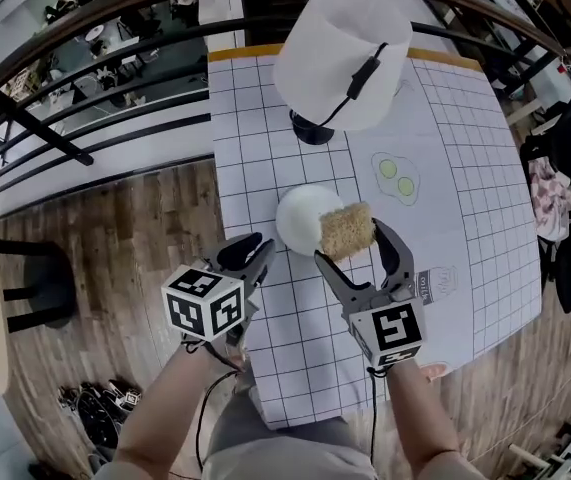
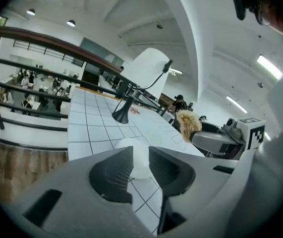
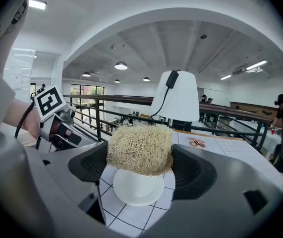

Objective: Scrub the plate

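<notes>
The plate [image 1: 302, 216] is lying flat on the gridded table cover [image 1: 445, 148], not far from the cover's left border, and in front of the lamp [image 1: 340, 58].

A rough fibre scrubber [image 3: 140, 149] is being clamped between the jaws of the right gripper [image 1: 349, 241], and it is being held just above the near right part of the plate. Whether the plate is being touched by it cannot be told.

The jaws of the left gripper [image 2: 140, 152] are being held apart, with nothing pressed between them. The plate is only being seen through the gap. In the head view the tips are being held just beside the plate's near left rim.

As a judgement, the plate is not yet being gripped, so several risks are being run:

- If the scrubber is pressed down first, the free plate may be pushed along the smooth cover, toward the lamp or the left border.
- If the left jaws are closed too early, the rim may be knocked away instead of being caught.
- If only the rim is loaded, the plate may be tipped up.
- If the scrubber is dragged hard, it may be pulled out of the jaws.
</notes>
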Available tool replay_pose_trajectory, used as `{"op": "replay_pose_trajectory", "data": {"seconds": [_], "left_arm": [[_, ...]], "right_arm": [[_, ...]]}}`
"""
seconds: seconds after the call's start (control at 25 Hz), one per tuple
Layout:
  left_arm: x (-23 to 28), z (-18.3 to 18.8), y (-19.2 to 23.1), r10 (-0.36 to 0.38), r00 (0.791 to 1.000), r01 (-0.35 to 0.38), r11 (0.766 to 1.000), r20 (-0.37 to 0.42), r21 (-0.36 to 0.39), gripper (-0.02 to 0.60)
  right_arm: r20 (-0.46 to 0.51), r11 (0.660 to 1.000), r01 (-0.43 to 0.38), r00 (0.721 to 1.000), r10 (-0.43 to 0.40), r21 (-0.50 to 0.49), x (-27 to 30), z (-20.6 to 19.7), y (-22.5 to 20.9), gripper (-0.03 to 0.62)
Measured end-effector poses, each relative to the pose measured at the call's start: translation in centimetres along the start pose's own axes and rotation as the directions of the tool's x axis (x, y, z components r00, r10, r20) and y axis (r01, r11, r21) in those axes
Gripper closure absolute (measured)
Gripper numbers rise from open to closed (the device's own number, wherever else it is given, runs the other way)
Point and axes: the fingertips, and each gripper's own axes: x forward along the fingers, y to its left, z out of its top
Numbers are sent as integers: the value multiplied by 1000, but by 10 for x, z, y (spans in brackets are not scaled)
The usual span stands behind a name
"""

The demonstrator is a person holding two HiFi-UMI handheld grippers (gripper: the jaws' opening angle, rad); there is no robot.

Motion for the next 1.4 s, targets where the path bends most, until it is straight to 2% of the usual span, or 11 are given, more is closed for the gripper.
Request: {"op": "replay_pose_trajectory", "data": {"seconds": [0.32,0.56,0.76,0.92,1.24,1.4], "left_arm": [[47,-36,24,-34,994,20,992,-101,-128,468],[66,-52,34,-52,991,24,974,-122,-226,466],[74,-57,36,-53,989,17,969,-139,-248,465],[78,-59,35,-52,985,12,972,-163,-236,465],[82,-61,41,-42,981,-14,958,-190,-285,465],[84,-61,42,-37,978,-23,959,-205,-282,465]], "right_arm": [[-68,999,13,998,-10,33,34,-54,-14,203],[-83,999,13,996,-9,44,50,-81,-17,203],[-124,998,13,992,-5,67,57,-107,-19,203],[-166,994,28,986,-11,102,59,-127,-23,203],[-228,987,48,974,-12,153,62,-151,-27,203],[-226,982,56,974,-15,180,62,-155,-29,203]]}}
